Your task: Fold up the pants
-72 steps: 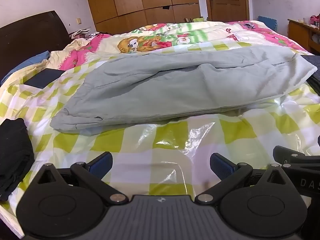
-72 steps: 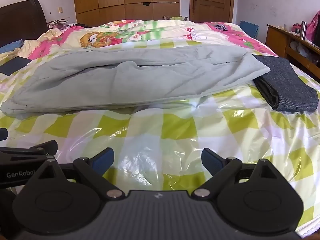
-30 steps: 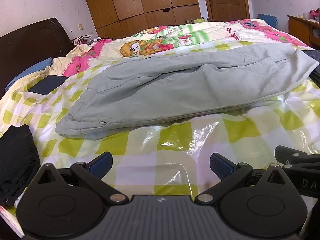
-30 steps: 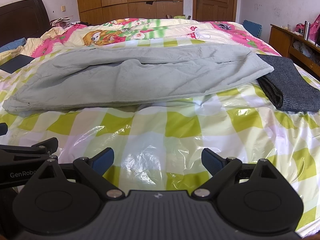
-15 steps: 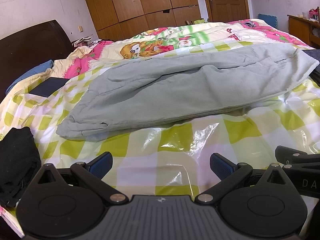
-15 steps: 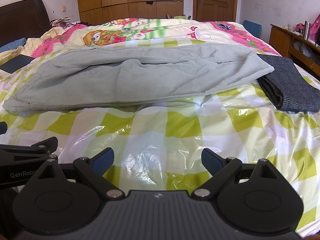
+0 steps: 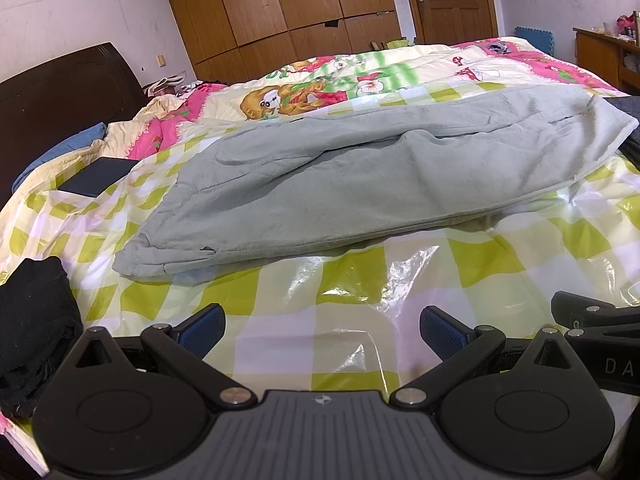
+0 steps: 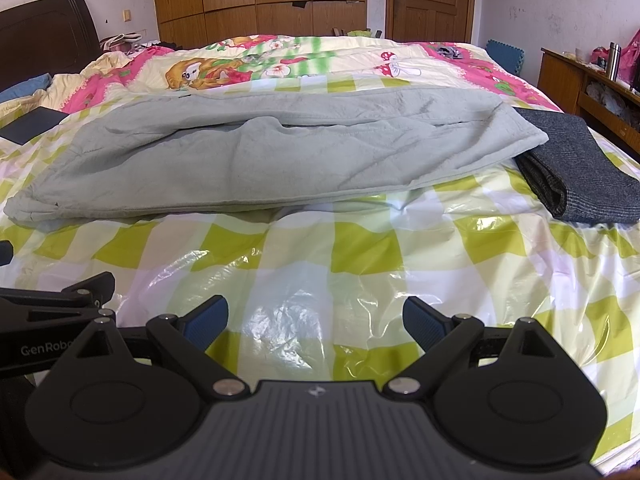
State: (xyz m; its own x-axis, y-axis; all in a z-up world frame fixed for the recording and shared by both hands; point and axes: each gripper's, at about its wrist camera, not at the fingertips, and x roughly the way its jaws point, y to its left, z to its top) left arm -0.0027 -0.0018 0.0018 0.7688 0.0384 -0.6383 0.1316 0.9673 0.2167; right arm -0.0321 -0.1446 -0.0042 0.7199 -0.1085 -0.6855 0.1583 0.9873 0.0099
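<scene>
Grey-green pants (image 7: 360,184) lie flat and lengthwise across the bed, one leg laid over the other, with the hem end at the left and the waist at the right. They also show in the right wrist view (image 8: 260,160). My left gripper (image 7: 322,330) is open and empty, low over the checked plastic sheet (image 7: 352,280), a short way in front of the pants. My right gripper (image 8: 316,322) is open and empty too, beside the left one, equally short of the pants' near edge.
A folded dark grey garment (image 8: 576,164) lies right of the pants, its edge under the waist. A black garment (image 7: 36,328) sits at the bed's near left edge. A dark flat object (image 7: 96,182) lies far left. A wooden cabinet (image 8: 592,84) stands right of the bed.
Both grippers stay open and low near the bed's front edge. The left wrist view has shifted slightly, so the pants sit a little further right in it. The pants have not moved.
</scene>
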